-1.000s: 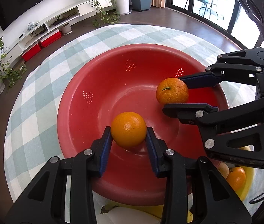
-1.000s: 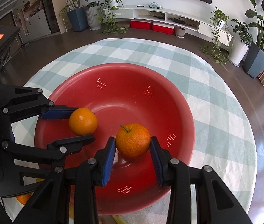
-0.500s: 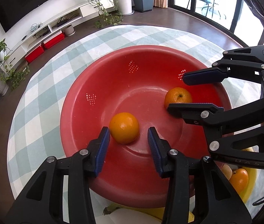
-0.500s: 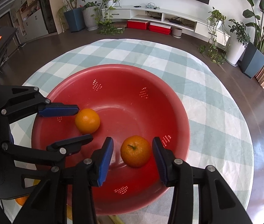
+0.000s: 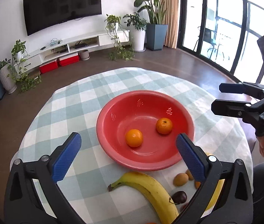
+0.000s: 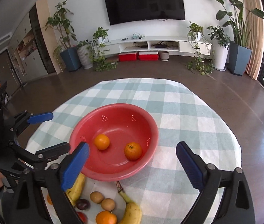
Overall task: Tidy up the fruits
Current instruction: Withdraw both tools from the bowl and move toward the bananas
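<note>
Round table with a checked cloth [image 5: 79, 100], red bowl [image 5: 186, 115] sitting in the middle. Both tongs, left gripper [image 5: 128, 155] and right gripper [image 6: 132, 165], are opening wide above the near edge, nothing between their pads. Two oranges [image 5: 134, 137] [image 5: 164, 125] lie apart inside the bowl. Bananas [image 5: 150, 188], kiwis [image 6: 96, 197] and a plum [image 6: 83, 204] wait on the cloth nearby.

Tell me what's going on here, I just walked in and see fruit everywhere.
A person with a gripper in each hand is sorting fruit. Two oranges lie in the red bowl. The left gripper and right gripper are opening, nothing between them. Bananas, kiwis and other fruit wait on the tablecloth.
</note>
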